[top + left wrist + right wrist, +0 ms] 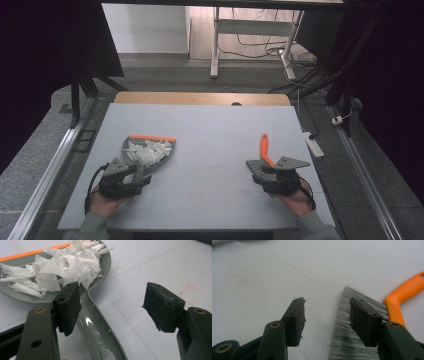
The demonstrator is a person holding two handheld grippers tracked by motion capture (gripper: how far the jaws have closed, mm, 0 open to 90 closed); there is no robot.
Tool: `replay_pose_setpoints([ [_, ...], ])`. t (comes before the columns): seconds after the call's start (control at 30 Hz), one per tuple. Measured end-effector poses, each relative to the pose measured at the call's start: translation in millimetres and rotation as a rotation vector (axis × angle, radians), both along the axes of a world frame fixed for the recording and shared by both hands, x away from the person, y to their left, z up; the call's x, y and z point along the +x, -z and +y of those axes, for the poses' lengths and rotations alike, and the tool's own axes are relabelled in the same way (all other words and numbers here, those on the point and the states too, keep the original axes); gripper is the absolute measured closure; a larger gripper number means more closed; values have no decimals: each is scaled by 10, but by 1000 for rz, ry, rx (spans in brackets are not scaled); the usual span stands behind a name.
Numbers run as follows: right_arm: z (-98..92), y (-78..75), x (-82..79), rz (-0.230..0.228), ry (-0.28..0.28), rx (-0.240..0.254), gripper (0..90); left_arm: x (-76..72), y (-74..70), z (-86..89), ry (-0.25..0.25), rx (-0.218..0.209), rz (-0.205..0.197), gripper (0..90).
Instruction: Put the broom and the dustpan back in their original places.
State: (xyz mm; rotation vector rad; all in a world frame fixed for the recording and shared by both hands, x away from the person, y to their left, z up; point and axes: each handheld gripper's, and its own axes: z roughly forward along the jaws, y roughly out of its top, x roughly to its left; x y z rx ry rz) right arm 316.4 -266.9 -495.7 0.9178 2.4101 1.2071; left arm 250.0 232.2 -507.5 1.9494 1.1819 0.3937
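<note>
My left tongs [112, 305] stand partly open over the grey dustpan's handle [97, 330]. One jaw lies against the handle's edge, the other stands well clear over the bare surface [155, 262], and nothing is pinched. In the high view the same tongs [141, 172] sit at the near left, just behind the dustpan [131, 146].

The pan holds a heap of torn white paper scraps [67, 265] (its far lip is edged in orange), and it rests flat on the pale grey surface [210, 130].

My right tongs [325, 320] are spread wide and grip nothing. One jaw hangs over the grey bristles [352, 340] of the hand brush [264, 152], the other over bare surface beside them. The brush lies flat at the near right, its orange handle [404, 295] angling away from me, well apart from the dustpan.
</note>
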Motion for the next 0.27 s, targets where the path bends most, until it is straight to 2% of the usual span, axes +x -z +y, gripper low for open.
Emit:
replay_pose_setpoints([
  [0.1,-3,0,2,5,1,4,460,-1,-1,-1,4,-2,0,303],
  [0.27,-6,-18,-12,-12,1,17,460,2,2,-5,15,1,2,302],
])
